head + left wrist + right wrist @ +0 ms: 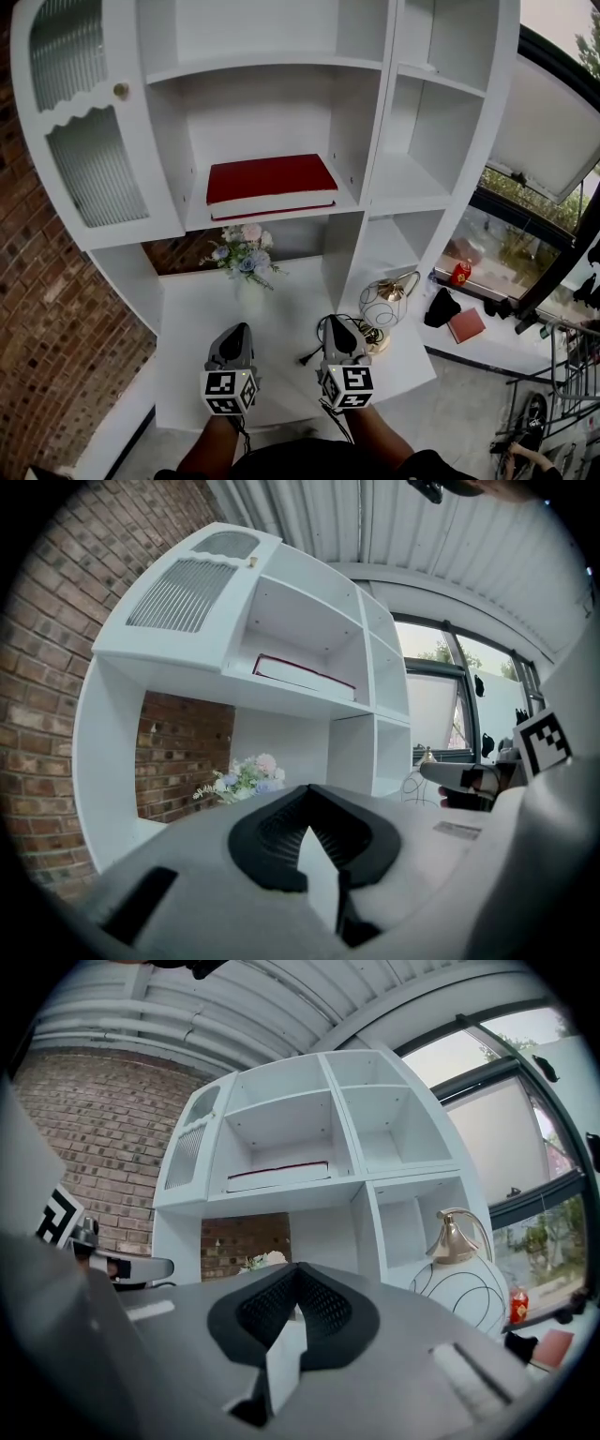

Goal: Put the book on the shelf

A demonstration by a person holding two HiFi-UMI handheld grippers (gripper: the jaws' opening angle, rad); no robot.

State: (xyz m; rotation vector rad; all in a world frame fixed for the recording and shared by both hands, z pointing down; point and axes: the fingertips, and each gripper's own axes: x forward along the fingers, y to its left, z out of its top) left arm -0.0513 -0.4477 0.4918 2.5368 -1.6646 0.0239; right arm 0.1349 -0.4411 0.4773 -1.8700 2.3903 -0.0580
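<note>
A red book [270, 178] with white page edges lies flat on the middle shelf of the white shelf unit [380, 112]. It also shows in the left gripper view as the red book [302, 671] and in the right gripper view as the red book [278, 1171]. My left gripper [234, 337] hangs over the white desk surface, shut and empty. Beside it, my right gripper [339, 334] is shut and empty too. Both sit well below and in front of the book.
A small bouquet of pale flowers [244, 249] stands at the back of the desk [197, 319]. A wire-globe lamp [384, 302] with a black cord sits to the right. A glass cabinet door [89, 141] hangs open at left, against a brick wall [47, 319].
</note>
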